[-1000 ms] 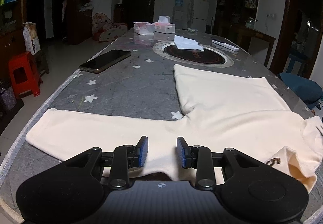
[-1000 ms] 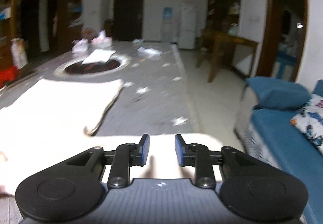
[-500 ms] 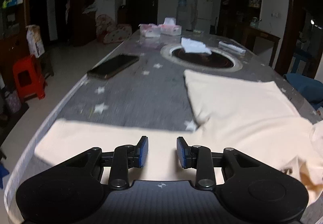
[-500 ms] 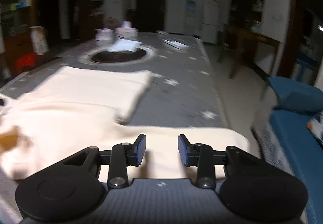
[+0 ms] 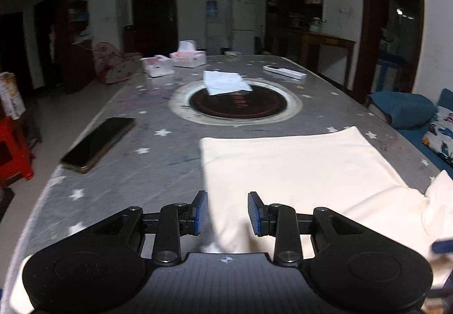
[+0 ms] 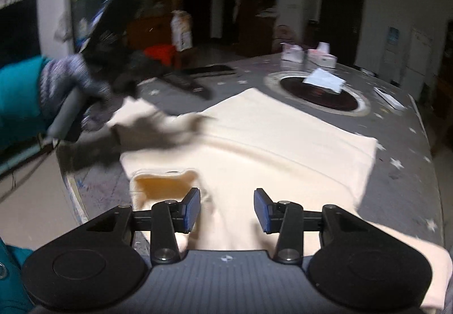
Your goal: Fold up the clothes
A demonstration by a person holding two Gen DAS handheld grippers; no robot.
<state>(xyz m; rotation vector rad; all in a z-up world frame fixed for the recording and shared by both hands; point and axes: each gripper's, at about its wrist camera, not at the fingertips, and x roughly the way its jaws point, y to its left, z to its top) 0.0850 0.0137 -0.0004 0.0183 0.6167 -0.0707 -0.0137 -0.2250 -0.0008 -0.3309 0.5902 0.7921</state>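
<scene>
Both the left hand-held gripper (image 5: 226, 213) and right hand-held gripper (image 6: 227, 210) gape wide above the cream garment (image 5: 297, 166) spread ahead on the bench (image 5: 158, 161).

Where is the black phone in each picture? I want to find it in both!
Left wrist view: the black phone lies flat on the table's left side, near the edge, left of the cream garment.
Right wrist view: a dark flat shape at the table's far edge, upper middle, is probably the phone; it is blurred.
Shared landmark: the round dark hotplate ring with white paper lying on it.
</scene>
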